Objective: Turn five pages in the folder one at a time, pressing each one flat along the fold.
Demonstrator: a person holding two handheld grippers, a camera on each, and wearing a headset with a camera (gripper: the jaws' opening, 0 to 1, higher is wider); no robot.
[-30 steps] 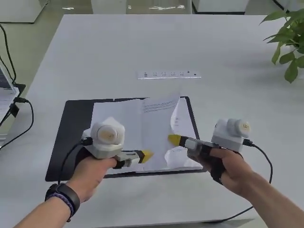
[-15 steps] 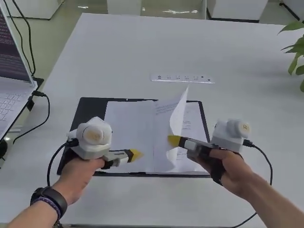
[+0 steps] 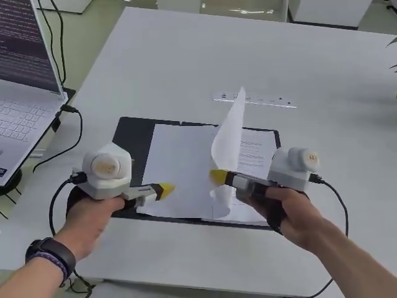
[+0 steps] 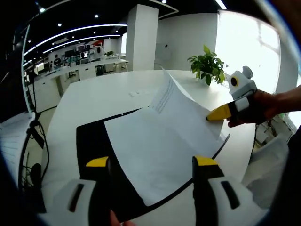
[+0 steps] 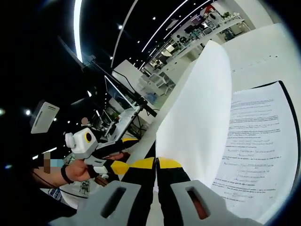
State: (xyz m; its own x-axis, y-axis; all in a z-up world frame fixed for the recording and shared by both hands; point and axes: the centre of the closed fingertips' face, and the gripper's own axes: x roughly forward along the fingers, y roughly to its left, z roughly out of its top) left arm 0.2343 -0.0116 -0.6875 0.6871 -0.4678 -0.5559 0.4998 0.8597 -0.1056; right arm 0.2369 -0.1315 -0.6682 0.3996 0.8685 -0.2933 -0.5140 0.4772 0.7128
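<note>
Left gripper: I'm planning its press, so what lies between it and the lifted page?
In the head view, the flat left sheet lies between left gripper and lifted page.

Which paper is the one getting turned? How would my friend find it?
Find the big white table, then the open black folder on it. One sheet stands up from the middle, pinched at its lower edge by the right gripper; the other pages lie flat.

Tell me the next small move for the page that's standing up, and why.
Probably swing the right gripper leftward, laying the page onto the folder's left side: it's pinched shut on the page, which stands upright above the fold, and the left gripper hovers open.
</note>
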